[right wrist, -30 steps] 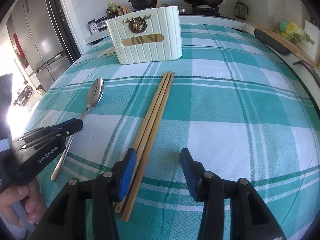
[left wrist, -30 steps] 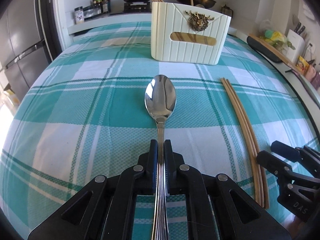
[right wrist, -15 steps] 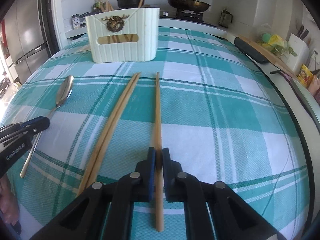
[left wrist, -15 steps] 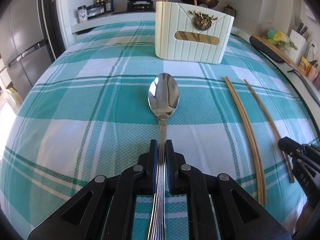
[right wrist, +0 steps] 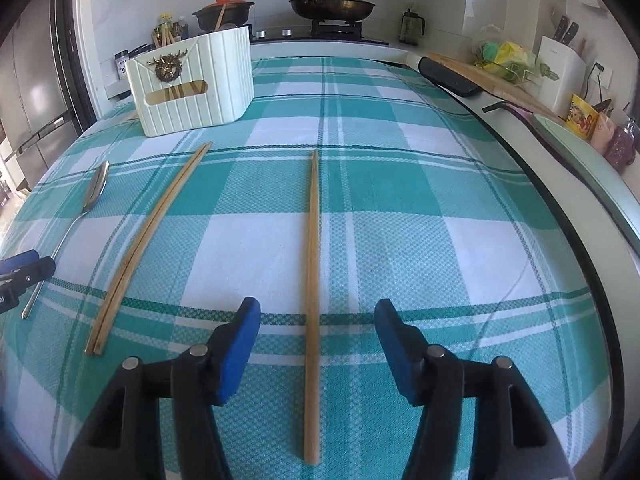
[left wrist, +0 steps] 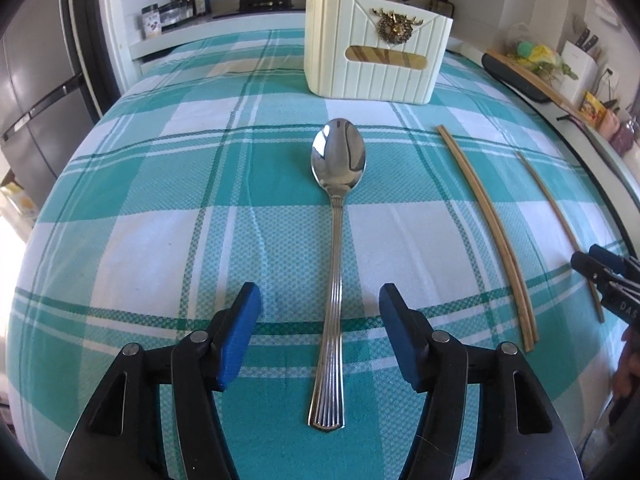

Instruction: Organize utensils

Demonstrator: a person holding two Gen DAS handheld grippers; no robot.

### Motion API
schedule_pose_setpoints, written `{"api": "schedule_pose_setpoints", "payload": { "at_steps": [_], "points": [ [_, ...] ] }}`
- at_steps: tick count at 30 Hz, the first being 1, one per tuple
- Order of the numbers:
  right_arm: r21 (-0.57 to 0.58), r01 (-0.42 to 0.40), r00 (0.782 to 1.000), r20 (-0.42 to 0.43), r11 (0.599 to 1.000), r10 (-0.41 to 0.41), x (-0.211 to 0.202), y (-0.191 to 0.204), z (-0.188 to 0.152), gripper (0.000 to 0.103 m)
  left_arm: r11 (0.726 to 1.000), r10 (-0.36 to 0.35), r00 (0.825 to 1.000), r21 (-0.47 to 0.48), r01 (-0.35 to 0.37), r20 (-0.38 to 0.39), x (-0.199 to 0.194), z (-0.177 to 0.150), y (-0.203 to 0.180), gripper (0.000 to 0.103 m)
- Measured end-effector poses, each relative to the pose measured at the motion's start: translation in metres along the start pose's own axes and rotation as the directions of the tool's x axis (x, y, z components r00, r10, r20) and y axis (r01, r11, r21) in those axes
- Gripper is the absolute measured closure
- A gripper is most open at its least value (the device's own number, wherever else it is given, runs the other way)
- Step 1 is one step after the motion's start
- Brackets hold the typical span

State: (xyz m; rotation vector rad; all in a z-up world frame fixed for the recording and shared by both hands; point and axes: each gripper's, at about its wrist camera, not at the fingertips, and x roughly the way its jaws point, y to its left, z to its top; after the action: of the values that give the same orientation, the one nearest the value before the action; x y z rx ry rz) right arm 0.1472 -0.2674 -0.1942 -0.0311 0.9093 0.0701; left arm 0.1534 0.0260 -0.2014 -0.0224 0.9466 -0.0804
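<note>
A steel spoon (left wrist: 336, 216) lies on the teal plaid cloth, bowl away from me. My left gripper (left wrist: 320, 312) is open with its handle between the blue pads, not touching. A single wooden chopstick (right wrist: 313, 248) lies between the pads of my open right gripper (right wrist: 318, 320). A pair of chopsticks (right wrist: 148, 236) lies to its left, and shows in the left wrist view (left wrist: 492, 224). The cream utensil holder (left wrist: 376, 64) stands at the far side with wooden sticks in it; it also shows in the right wrist view (right wrist: 192, 84).
The plaid-covered table (right wrist: 400, 200) ends at a counter edge on the right with a cutting board (right wrist: 492, 76) and knife block (right wrist: 560, 68). A stove with pots (right wrist: 332, 8) is behind. A fridge (left wrist: 36, 92) stands left.
Both grippers have opened. The left let go of the spoon handle and the right let go of the single chopstick, which now lies apart from the other two.
</note>
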Motion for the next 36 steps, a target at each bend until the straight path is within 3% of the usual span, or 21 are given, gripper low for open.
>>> {"api": "schedule_pose_setpoints", "payload": {
  "at_steps": [4, 10, 30, 33, 36],
  "points": [
    [-0.028, 0.006, 1.000, 0.001, 1.000, -0.006, 0.006, 0.002, 0.003, 0.041, 0.997, 0.037, 0.999, 0.069, -0.037, -0.002, 0.005, -0.001, -0.009, 0.017],
    [-0.023, 0.001, 1.000, 0.018, 1.000, -0.001, 0.008, 0.002, 0.003, 0.037, 0.998, 0.047, 0.999, 0.031, -0.047, -0.025, 0.012, 0.002, 0.002, 0.001],
    [-0.021, 0.005, 1.000, 0.016, 1.000, -0.004, 0.008, 0.002, 0.003, 0.036, 0.998, 0.043, 0.999, 0.043, -0.042, -0.030, 0.011, 0.001, 0.001, 0.001],
    [-0.051, -0.011, 0.999, -0.040, 0.999, 0.009, 0.009, 0.002, 0.007, 0.036, 0.995, 0.024, 0.996, 0.098, -0.015, -0.090, 0.009, 0.009, -0.001, 0.001],
    [-0.074, -0.056, 0.992, -0.117, 0.996, 0.047, 0.012, -0.003, 0.015, 0.036, 0.994, -0.009, 0.997, 0.105, 0.018, -0.082, 0.002, 0.023, 0.004, 0.001]
  ]
}}
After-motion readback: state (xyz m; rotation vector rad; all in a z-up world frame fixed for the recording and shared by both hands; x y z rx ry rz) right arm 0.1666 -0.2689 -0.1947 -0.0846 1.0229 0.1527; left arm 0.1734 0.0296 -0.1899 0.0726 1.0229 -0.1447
